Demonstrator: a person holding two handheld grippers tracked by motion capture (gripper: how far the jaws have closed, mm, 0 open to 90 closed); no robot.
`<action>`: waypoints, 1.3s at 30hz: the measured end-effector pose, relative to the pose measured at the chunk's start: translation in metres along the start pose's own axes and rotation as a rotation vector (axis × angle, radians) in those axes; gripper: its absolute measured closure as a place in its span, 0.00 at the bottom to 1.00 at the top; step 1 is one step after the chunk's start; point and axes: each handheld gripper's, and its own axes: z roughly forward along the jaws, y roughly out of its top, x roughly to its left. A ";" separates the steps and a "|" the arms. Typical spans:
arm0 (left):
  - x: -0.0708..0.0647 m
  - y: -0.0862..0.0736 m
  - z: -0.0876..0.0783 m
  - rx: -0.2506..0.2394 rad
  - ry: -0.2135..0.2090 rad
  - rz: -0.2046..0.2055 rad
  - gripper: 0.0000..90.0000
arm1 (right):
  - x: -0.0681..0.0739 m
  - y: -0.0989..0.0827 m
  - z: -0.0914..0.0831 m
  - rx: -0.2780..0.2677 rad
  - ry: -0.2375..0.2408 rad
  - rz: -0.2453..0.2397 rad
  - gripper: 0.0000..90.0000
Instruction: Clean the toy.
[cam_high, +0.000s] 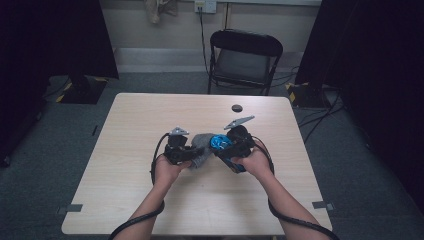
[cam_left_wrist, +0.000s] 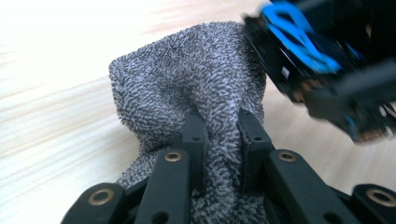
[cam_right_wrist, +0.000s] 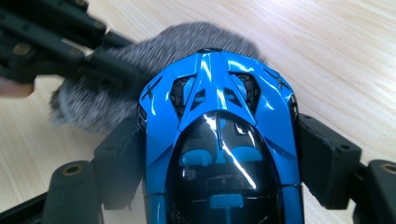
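Mid-table, the right gripper (cam_right_wrist: 219, 154) clamped the blue toy car (cam_right_wrist: 219, 140) by its sides, while the left gripper (cam_left_wrist: 219, 135) pinched the grey cloth (cam_left_wrist: 187, 79) against the car's end. Wiping looked underway; most of the bodywork probably remained.

Around the grey cloth (cam_high: 200, 145) at the table's (cam_high: 130, 125) middle, bare wood lies open on every side; a small dark disc (cam_high: 237, 108) sits well beyond it, the blue toy car (cam_high: 219, 142) touching its right side.

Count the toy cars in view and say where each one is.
1: a blue toy car, clamped between the right gripper's jaws above the table, against the grey cloth. None seems hidden.
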 end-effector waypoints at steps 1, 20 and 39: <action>0.002 0.000 0.000 -0.007 -0.001 -0.016 0.85 | 0.001 0.000 0.000 -0.002 0.000 -0.004 0.27; -0.018 -0.016 0.014 0.025 -0.162 -0.022 0.86 | -0.004 -0.001 0.007 0.004 -0.006 0.019 0.27; -0.055 -0.035 0.032 0.100 -0.222 0.060 0.86 | -0.007 0.007 0.011 0.011 -0.015 0.038 0.27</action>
